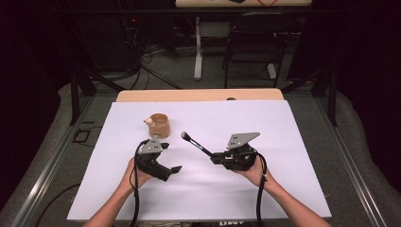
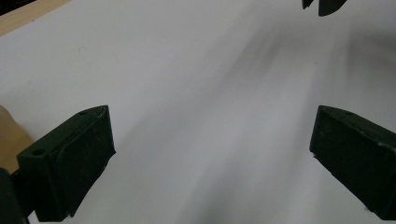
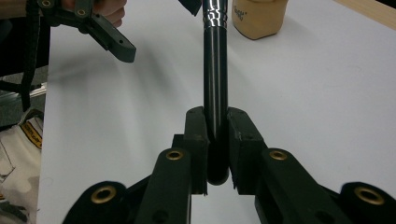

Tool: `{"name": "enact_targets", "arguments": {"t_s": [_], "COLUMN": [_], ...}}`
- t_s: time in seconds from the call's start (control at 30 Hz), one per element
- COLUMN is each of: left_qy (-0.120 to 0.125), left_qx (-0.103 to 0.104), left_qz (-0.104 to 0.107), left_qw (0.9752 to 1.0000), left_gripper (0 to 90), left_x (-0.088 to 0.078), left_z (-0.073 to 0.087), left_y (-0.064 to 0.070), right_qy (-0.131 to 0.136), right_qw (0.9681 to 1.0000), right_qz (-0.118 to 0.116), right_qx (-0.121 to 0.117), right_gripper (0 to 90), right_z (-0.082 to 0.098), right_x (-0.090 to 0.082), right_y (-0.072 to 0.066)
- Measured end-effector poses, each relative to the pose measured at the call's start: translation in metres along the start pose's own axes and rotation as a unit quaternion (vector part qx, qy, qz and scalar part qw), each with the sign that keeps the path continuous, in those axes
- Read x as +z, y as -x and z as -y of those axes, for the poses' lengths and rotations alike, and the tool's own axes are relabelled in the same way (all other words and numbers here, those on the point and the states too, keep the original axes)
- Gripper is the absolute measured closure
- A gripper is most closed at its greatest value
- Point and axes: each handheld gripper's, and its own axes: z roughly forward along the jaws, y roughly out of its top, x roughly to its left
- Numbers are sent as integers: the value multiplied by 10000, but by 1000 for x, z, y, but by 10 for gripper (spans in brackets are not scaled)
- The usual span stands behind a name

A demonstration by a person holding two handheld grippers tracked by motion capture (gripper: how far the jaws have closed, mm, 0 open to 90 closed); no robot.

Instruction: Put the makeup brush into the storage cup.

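While the brush (image 1: pixel 196 144) is clamped by its black handle between the closed jaws of the right claw (image 1: pixel 216 158), its bristled head is held up and pointed toward the far left, above the white sheet (image 1: pixel 265 123) that covers the worktop (image 1: pixel 198 95). From the right claw view, the handle (image 3: pixel 215 84) is seen running straight away from the pads (image 3: pixel 196 140), which press on it from both sides near its rounded end, and a shiny metal ferrule (image 3: pixel 215 11) is met at the top edge of that view. The right claw is carried in the right hand (image 1: pixel 255 172) at the middle right of the sheet, with its grey plate (image 1: pixel 242 139) on top. The left claw (image 1: pixel 172 171) is held in the left hand (image 1: pixel 137 172) at the middle left of the sheet, well apart from the brush, and its jaws are spread wide with nothing between them; only bare sheet is seen between its pads (image 2: pixel 79 158) in the left claw view. A tan cup (image 1: pixel 158 125) is stood upright on the sheet just beyond the left claw, and a small pale item (image 1: pixel 149 122) is seen at its near left rim, too small to be told. In the right claw view the cup (image 3: pixel 259 16) is found beyond and to the right of the handle, apart from it. Beyond the worktop a dark chair (image 1: pixel 255 42) and cables (image 1: pixel 142 56) on the floor are seen.
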Motion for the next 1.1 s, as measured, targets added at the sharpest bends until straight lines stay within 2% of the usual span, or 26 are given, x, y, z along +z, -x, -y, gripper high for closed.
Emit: {"name": "enact_targets", "arguments": {"t_s": [0.43,0.7,1.03,1.1], "left_qy": [468,577,815,864], "left_qx": [-204,-288,-371,-459], "left_qz": [-11,-114,-81,-81], "left_qw": [9987,9979,9959,9952], "left_gripper": [0,0,0,0], "left_x": [3,3,4,5], "left_z": [-11,-14,-22,-24], "left_y": [1,0,-2,-2], "right_qy": [346,479,640,706], "right_qw": [9993,9987,9976,9970], "right_qz": [100,104,86,84], "right_qx": [104,159,260,293], "right_gripper": [795,795,795,795], "right_z": [-2,-2,-3,-3], "right_x": [2,7,18,21], "right_y": [0,0,1,0]}}
